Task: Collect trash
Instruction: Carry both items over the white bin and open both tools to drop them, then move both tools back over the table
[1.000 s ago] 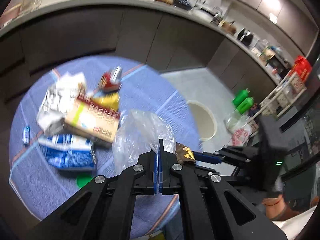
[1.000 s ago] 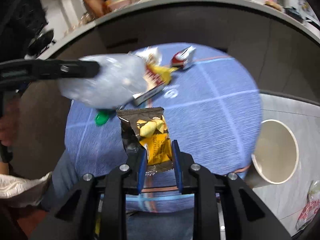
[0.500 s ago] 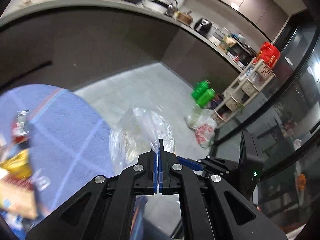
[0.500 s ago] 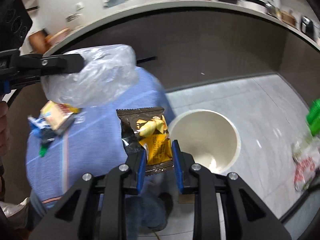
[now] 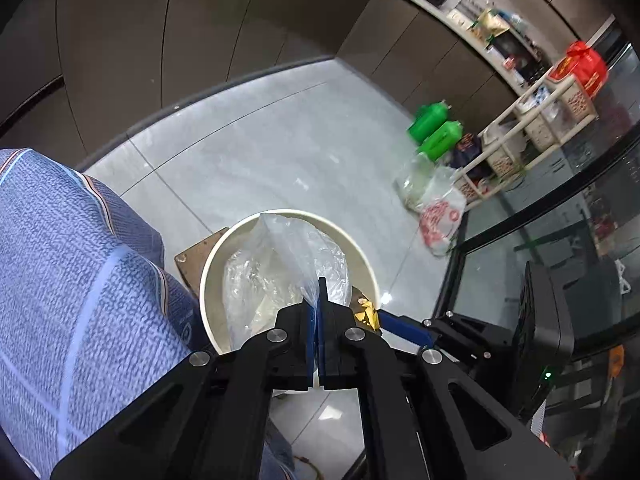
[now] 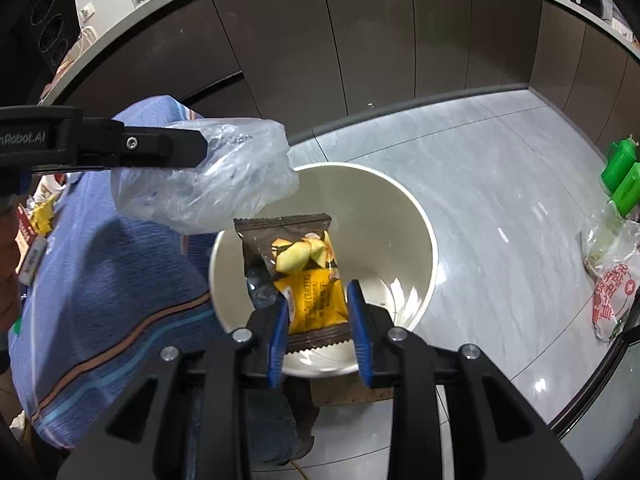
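Now left hand-held gripper (image 5: pixel 318 300) is clenched on a clear plastic bag (image 5: pixel 280 264), centre frame over the white bin (image 5: pixel 362 260). Right hand-held gripper (image 6: pixel 318 312) grasps a brown-yellow snack packet (image 6: pixel 304 276) above the bin's opening; blue-clothed table (image 6: pixel 100 280) at left.

**What my rig looks like**

I see both handheld units built from matte black plastic links, each joint fixed with a round silver screw. My left gripper (image 5: pixel 318 332) has blue pads on the inner faces of its black fingers; my right gripper (image 6: pixel 320 320) carries the same blue pads (image 6: pixel 360 336), ribbed along their edges. From the right wrist view, the left unit's side bears pale lettering ending "nRobot.AI" beside a small screw. From the left wrist view, the right unit's black housing shows a small green light
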Demonstrator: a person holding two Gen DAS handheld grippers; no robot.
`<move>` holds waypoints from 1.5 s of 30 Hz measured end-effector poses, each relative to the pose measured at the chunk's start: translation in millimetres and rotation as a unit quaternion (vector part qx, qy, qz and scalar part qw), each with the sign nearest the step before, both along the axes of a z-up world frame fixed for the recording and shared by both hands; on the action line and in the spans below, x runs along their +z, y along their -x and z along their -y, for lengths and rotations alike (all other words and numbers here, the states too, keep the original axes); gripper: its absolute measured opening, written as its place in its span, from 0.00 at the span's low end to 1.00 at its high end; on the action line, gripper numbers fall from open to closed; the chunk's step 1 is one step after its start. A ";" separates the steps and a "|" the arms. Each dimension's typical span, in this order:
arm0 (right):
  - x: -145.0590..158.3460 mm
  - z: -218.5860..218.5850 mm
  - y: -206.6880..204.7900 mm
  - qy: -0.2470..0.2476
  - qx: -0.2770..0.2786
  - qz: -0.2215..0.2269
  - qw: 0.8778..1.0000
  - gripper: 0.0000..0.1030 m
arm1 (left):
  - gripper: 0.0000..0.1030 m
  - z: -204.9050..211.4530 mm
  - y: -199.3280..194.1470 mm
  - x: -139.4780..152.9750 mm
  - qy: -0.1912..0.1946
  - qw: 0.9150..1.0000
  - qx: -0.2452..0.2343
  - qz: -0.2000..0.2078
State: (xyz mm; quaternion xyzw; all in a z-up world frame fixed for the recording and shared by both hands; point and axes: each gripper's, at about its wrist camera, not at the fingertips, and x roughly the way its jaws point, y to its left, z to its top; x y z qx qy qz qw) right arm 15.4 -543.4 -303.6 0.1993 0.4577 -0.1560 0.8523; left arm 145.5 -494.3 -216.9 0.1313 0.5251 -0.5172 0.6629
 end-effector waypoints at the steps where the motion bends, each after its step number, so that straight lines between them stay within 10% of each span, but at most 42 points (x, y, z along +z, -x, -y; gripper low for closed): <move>1: -2.8 -1.9 -2.6 0.000 0.001 -0.003 1.000 0.32 | 0.01 2.0 0.1 -2.4 -0.002 1.000 -0.002 0.002; 4: -8.5 -0.8 -4.3 0.015 0.005 -0.008 1.000 0.46 | 0.14 4.5 -0.2 -5.9 -0.004 1.000 -0.001 0.013; 6: -9.2 -3.0 -5.1 0.030 0.007 -0.008 0.999 0.65 | 0.60 3.5 0.5 -3.9 -0.001 0.999 0.011 0.035; 13: -2.2 -17.9 2.7 0.050 0.032 0.015 0.998 0.97 | 0.91 -7.8 6.9 23.1 0.040 0.994 0.051 0.084; 31: 100.8 -94.6 2.2 0.058 0.090 0.087 0.990 0.97 | 0.92 -135.3 24.2 99.4 0.034 0.977 0.147 0.152; 45: 126.8 -211.8 -31.8 0.033 0.227 0.125 0.965 0.97 | 0.92 -344.2 31.9 110.9 -0.030 0.935 0.308 0.171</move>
